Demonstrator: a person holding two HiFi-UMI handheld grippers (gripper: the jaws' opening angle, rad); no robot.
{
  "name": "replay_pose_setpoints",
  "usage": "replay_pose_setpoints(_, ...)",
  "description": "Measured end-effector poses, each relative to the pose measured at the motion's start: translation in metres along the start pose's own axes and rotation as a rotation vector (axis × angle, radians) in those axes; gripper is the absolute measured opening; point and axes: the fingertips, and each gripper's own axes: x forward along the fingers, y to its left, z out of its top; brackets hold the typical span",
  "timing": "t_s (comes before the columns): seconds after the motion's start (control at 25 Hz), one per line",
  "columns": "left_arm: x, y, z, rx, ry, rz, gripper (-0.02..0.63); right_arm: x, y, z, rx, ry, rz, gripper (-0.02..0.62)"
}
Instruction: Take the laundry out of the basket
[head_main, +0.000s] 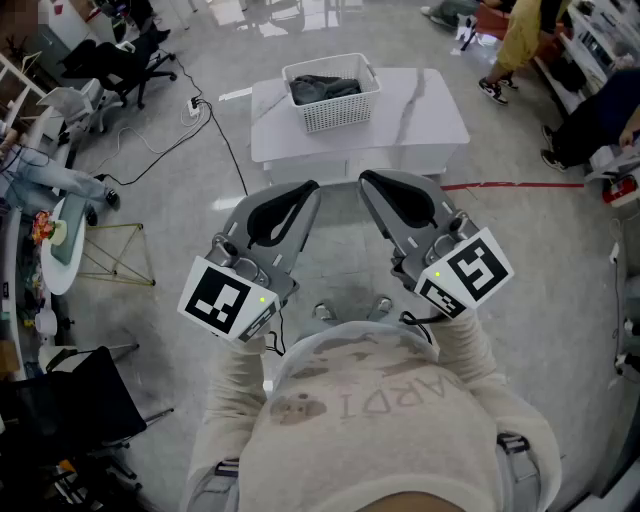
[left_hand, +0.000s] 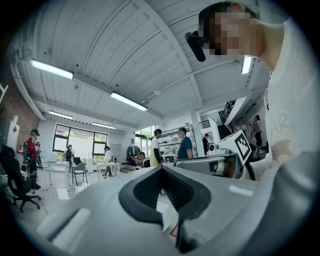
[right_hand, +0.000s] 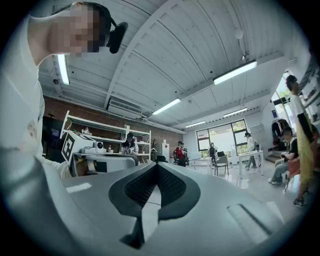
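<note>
A white slatted laundry basket (head_main: 342, 113) stands on a white table (head_main: 425, 115) ahead of me. Dark grey laundry (head_main: 322, 88) lies crumpled inside it. My left gripper (head_main: 308, 188) and right gripper (head_main: 368, 180) are held close to my chest, well short of the table, and tilt inward toward each other. Both are shut with their tips touching and nothing between them. In the left gripper view the left gripper (left_hand: 161, 169) points across the room, and in the right gripper view the right gripper (right_hand: 156, 165) does the same; neither shows the basket.
A black cable (head_main: 215, 130) runs over the floor left of the table. Office chairs (head_main: 120, 60) and a yellow wire stand (head_main: 112, 255) are at the left. A red floor line (head_main: 510, 185) and seated people (head_main: 520, 40) are at the right. A black chair (head_main: 70, 400) is beside me.
</note>
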Motion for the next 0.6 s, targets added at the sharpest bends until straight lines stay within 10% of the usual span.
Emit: replay_pose_setpoints(0.6,-0.036,0.050,-0.007,-0.017,-0.027,-0.039,0.000,0.056,0.032,-0.010,0.003,0.013,-0.027,0.028)
